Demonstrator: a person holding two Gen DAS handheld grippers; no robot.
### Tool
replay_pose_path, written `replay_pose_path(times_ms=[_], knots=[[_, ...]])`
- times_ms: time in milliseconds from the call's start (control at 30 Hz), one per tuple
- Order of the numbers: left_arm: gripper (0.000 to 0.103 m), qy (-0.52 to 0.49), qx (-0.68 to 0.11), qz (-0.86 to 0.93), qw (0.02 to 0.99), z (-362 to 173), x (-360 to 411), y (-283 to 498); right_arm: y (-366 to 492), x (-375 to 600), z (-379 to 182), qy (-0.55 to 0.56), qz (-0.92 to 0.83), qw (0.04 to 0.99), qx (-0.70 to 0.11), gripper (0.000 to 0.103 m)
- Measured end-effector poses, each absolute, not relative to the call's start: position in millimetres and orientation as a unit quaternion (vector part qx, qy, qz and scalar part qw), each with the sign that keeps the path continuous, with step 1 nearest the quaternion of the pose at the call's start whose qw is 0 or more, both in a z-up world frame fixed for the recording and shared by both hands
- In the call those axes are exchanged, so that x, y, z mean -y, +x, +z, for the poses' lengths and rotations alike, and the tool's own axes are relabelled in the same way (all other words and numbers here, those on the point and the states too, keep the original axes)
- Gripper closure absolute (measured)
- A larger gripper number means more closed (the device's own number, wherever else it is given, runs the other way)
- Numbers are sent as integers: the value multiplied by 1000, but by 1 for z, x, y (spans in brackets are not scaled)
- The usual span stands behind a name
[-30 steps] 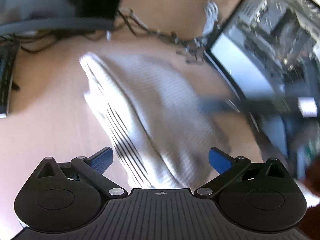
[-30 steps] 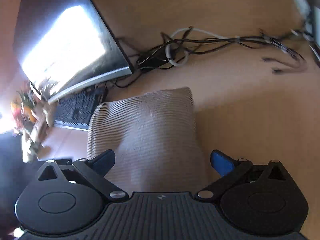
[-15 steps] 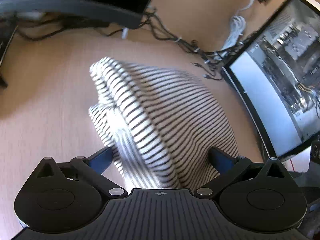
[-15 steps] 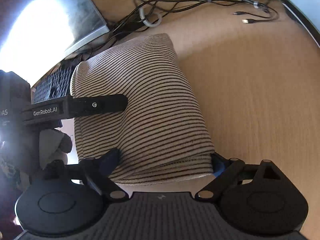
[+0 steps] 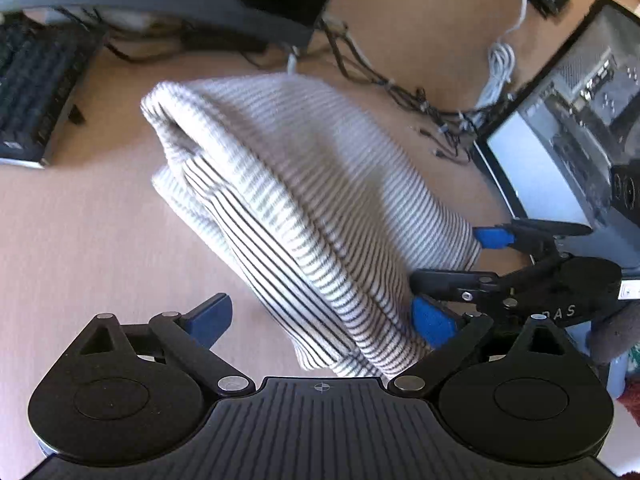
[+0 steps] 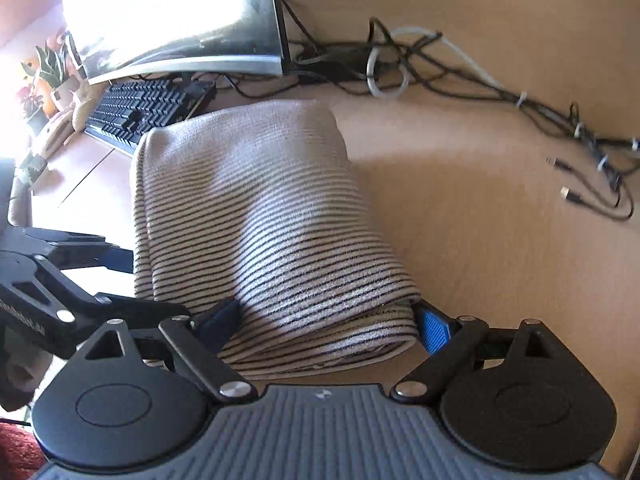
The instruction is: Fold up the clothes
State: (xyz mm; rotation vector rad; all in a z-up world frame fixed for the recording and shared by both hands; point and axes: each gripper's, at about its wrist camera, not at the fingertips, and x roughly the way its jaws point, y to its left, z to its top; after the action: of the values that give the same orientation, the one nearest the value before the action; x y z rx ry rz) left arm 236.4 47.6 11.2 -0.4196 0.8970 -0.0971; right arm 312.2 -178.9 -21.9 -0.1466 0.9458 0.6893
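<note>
Striped sweater (image 6: pixel 256 216) folded; both grippers, left (image 5: pixel 320 316) and right (image 6: pixel 328 326), straddle its near end wide, jaws just narrowing, nothing clamped, so a one-sided drag could undo the fold.

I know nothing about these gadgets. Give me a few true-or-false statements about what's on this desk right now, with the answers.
1. The striped garment lies folded on the wooden desk. True.
2. The garment is plain red. False: it is pale with thin dark stripes.
3. A black keyboard sits in front of a monitor. True.
4. The desk carries no cables. False: a tangle of cables lies beyond the garment.
5. The right gripper straddles the garment's near end. True.
</note>
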Motion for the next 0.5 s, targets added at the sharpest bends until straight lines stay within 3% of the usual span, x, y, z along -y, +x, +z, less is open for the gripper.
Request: replay_pose_path(times_ms=[200,267,400,433,500], knots=[[4,-187,-375,44,907,38,-78,228,301,182,12,-54,329,864,-377,11],[4,-179,-358,84,912,42,-89,229,292,172,19,-57,339,871,-351,17],[3,-172,-355,146,907,40,-105,226,283,137,-16,-137,354,847,-373,16],[3,-175,-355,153,906,39,-109,223,281,128,-27,-161,356,839,-379,11],[2,-172,-356,168,903,37,-113,216,280,127,-20,-170,352,839,-378,10]])
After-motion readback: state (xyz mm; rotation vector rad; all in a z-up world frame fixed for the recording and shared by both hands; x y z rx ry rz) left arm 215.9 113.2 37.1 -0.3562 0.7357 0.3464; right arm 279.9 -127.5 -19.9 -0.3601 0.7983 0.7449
